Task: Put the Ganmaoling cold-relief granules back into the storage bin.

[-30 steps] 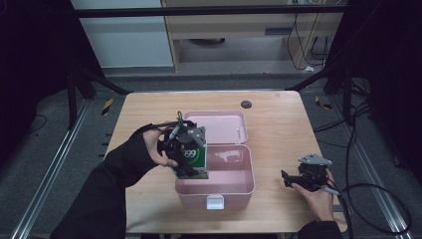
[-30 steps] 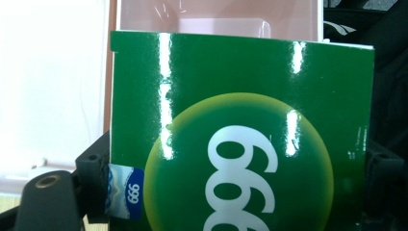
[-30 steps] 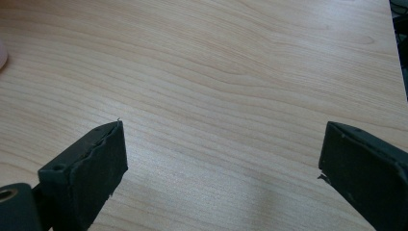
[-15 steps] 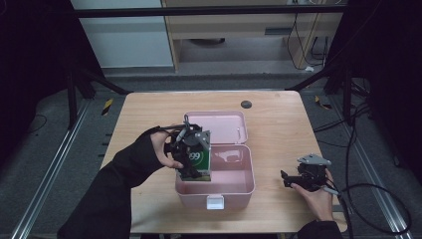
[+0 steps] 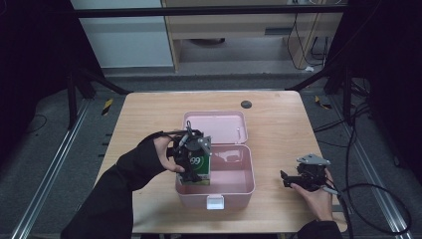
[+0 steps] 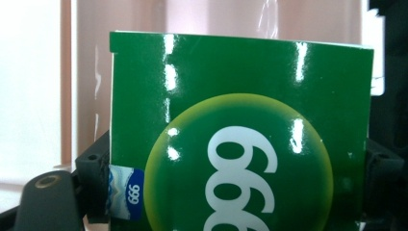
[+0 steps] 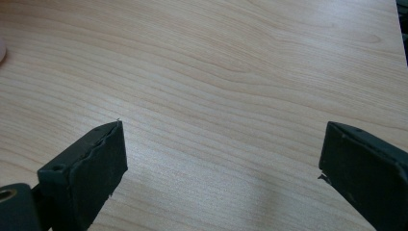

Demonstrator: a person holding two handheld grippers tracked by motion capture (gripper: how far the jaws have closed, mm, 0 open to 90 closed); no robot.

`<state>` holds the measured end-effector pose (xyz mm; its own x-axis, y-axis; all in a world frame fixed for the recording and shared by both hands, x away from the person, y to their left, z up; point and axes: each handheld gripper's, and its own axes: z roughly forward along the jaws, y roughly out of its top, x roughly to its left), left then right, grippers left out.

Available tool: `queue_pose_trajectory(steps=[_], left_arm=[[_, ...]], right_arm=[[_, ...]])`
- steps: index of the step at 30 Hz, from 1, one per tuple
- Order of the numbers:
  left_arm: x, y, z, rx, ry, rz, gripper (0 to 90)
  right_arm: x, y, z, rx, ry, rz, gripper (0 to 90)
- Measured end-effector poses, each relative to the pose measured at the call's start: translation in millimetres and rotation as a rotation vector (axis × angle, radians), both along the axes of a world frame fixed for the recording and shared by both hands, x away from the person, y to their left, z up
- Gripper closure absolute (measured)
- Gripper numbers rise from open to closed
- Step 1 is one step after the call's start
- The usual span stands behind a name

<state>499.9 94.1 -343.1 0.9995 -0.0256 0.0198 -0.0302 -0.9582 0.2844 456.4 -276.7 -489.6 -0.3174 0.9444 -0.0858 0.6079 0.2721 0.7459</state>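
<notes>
A green box (image 5: pixel 198 167) marked "999" in white on a yellow-green disc stands at the left end of the open pink case (image 5: pixel 234 191). My left gripper (image 5: pixel 191 162) is shut on that green box (image 6: pixel 240 134), its two black jaws pressed against the box's sides. The pink inner wall of the case (image 6: pixel 86 72) shows behind it in the left gripper view. My right gripper (image 5: pixel 288 179) rests on the table to the right of the case, open, with bare wood (image 7: pixel 216 120) between its wide-spread jaws.
The case's lid (image 5: pixel 215 127) lies open toward the far side. A small dark round disc (image 5: pixel 246 104) sits near the table's far edge. The light wooden table (image 5: pixel 144 119) has bare wood at left and far right. Cables trail off the right gripper.
My left gripper has carried the green box a little to the right and down into the left end of the pink case. The right gripper has stayed still.
</notes>
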Motion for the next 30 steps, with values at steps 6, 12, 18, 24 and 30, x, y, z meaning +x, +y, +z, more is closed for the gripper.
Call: queue_pose_trajectory(steps=[6,12,18,24,30], left_arm=[[0.5,-1.1,-10.6,0.000,0.020,0.002,14.1],[0.9,-1.7,-19.2,0.023,0.017,0.006,14.0],[1.0,0.0,-27.7,0.018,0.029,0.013,14.0],[0.9,0.0,-33.1,0.025,0.028,0.016,14.0],[1.1,-0.3,-40.7,0.019,0.032,0.020,13.9]], right_arm=[[-0.1,0.2,0.0,0.000,0.001,0.001,3.0],[-0.1,0.1,0.0,0.000,0.002,0.000,2.9],[-0.1,0.2,0.0,-0.001,0.001,0.002,2.8],[0.1,0.6,-0.3,-0.004,0.002,0.005,2.8],[0.2,0.6,-0.6,-0.008,0.002,0.007,2.7]])
